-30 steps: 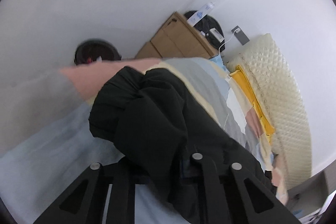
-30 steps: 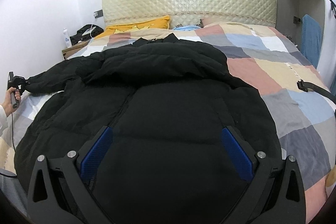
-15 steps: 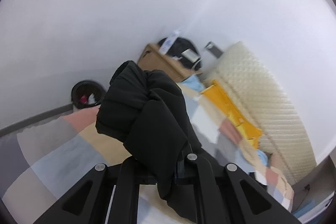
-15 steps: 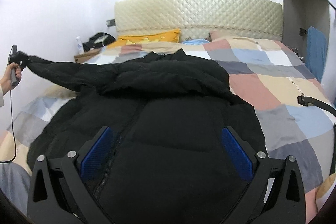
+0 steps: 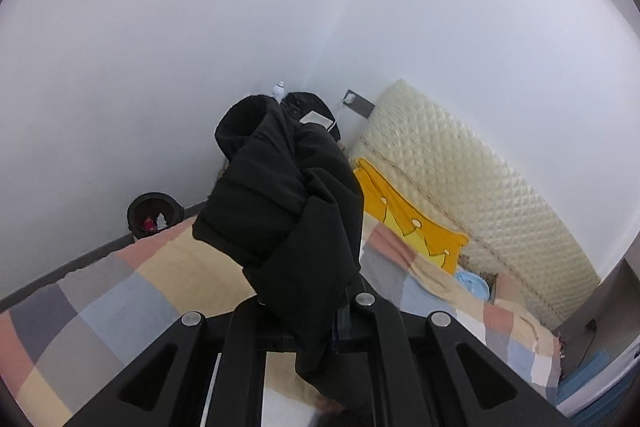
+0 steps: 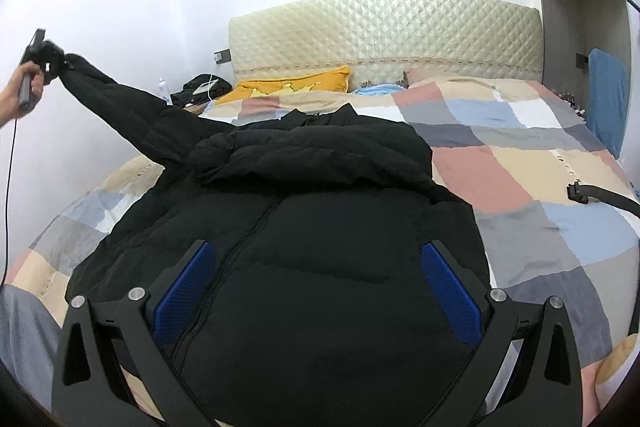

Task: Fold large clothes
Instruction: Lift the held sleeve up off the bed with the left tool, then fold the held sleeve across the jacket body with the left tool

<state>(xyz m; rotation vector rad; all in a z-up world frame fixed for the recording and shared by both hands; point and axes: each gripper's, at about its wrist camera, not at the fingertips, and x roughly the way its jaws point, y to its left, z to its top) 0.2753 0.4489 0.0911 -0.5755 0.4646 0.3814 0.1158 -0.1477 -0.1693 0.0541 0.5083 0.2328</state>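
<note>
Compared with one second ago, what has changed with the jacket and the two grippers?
The left gripper, shut on the sleeve, has lifted the cuff from near the bed to high in the air, so the sleeve now stretches upward from the black jacket. It gripped the sleeve already. The right gripper stays open above the jacket body, which still lies flat; yellow pillow and headboard are unchanged.

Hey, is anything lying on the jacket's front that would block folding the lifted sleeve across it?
Nothing visible does. The left gripper holds the sleeve up off the bed, and the black jacket front lies bare on the checked quilt. The open right gripper hovers over its lower part.
</note>
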